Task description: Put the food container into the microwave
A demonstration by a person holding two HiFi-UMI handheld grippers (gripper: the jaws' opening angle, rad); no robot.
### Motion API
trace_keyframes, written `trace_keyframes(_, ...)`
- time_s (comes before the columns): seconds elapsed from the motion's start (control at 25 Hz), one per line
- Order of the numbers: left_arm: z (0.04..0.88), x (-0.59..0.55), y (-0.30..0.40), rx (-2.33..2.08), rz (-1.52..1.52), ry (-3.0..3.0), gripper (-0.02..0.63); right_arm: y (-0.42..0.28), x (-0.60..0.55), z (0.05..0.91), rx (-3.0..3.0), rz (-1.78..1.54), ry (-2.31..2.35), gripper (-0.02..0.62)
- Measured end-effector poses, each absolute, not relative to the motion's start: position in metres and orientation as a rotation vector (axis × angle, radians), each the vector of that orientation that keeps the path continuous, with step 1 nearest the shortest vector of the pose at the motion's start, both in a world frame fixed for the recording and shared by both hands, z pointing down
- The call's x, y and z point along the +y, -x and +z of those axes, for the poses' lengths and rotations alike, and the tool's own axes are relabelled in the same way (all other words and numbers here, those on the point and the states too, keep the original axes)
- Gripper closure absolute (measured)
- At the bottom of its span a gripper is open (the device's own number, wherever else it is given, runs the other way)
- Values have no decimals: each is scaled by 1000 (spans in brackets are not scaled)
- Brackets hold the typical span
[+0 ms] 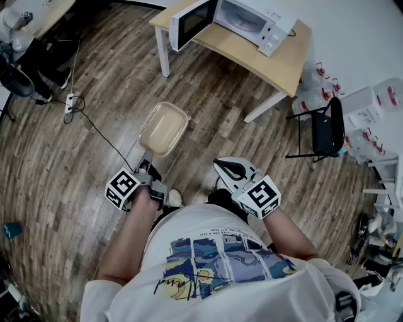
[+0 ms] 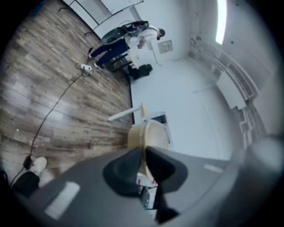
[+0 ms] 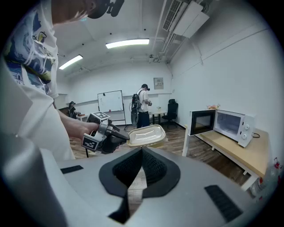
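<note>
Both hand-held grippers are held low in front of the person, above the wooden floor (image 1: pixel 94 151). The left hand-held gripper (image 1: pixel 147 165) is clamped on the near rim of the food container (image 1: pixel 163 129). In the left gripper view the thin beige edge is seen pinched between the two dark pads. The right hand-held gripper (image 1: pixel 221 165) is empty; its jaws are closed together at the tips and nothing is found between them.

The food container is carried in the air, roughly level and with the open side up, well apart from the microwave (image 1: pixel 249 19). The microwave stands on the tabletop (image 1: pixel 252 56) of a light wooden table. Its door (image 1: pixel 189 22) is swung open, so the inside can be reached.

The food container is judged to be a thin plastic tray, light and probably empty, as nothing is seen inside it. Because it is held by one edge only, it can be expected to bend or to tilt around the grip, and the smooth rim may slip if the hand is moved quickly. A hold on the flat rim is judged suitable. Support from the right hand-held gripper on the opposite rim could be added if sagging is noticed. A slow and level carry is called for, so that the far edge is not knocked on the door.
</note>
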State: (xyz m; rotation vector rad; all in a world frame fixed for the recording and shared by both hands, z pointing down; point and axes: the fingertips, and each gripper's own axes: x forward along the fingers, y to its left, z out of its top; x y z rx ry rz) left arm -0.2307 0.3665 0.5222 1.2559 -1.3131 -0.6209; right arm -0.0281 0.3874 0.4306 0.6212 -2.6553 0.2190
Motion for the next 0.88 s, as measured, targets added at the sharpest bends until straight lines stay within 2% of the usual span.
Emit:
trace_keyframes(0.2,532,362,249,-1291,-609,-1260,568,49,398,439,-2638,247,-662,588)
trace_keyframes(0.4,537,336,238,-1259,-599,-1263,568,38,384,442,-2625,306,-716,588)
trace_keyframes(0.6,533,284,221,-1246,-594,-1275,568,23,337,447,-2645,324,-729,583)
trace_keyframes(0.72,526,246,204,-1247,-570,-1294,568,7,296,445,-2657,308,-739,535)
trace_keyframes(0.88,518,192,182,-1244,-533,-1338,568,-14,241,443,-2681,312,-781,529)
